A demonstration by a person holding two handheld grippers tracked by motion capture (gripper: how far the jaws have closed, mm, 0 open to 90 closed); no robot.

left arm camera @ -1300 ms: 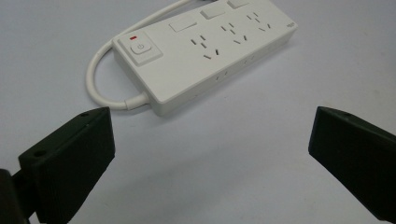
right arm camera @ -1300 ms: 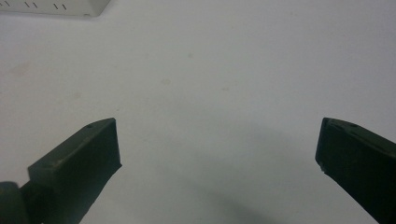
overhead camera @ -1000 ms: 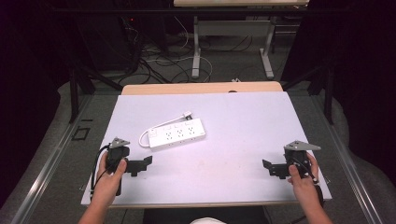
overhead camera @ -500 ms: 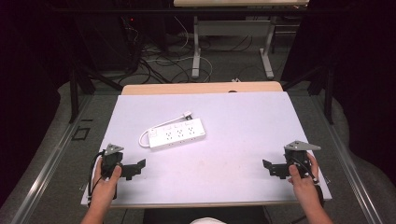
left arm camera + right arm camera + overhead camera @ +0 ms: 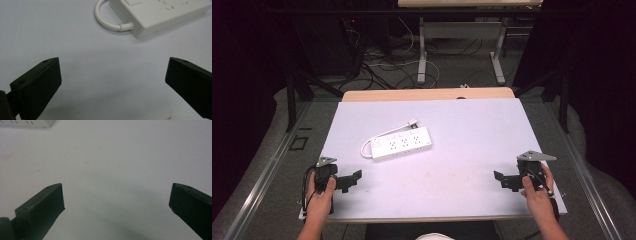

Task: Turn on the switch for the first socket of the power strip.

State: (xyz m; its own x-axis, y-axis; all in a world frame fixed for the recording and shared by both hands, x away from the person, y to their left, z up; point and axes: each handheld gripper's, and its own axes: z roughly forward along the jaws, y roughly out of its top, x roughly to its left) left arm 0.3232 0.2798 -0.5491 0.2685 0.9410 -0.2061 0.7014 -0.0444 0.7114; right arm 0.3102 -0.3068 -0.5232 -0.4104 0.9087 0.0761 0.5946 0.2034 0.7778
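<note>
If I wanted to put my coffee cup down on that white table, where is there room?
Plenty. The one thing lying on the table is the power strip with its looped cord, left of centre. The whole right half is bare, out to the right gripper at the near right corner. The near strip between it and the left gripper is free too.

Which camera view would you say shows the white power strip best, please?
The high view: the whole power strip lies on the table with its looped cord. The left gripper view shows one end and the cord loop; the right gripper view catches just a corner.
</note>
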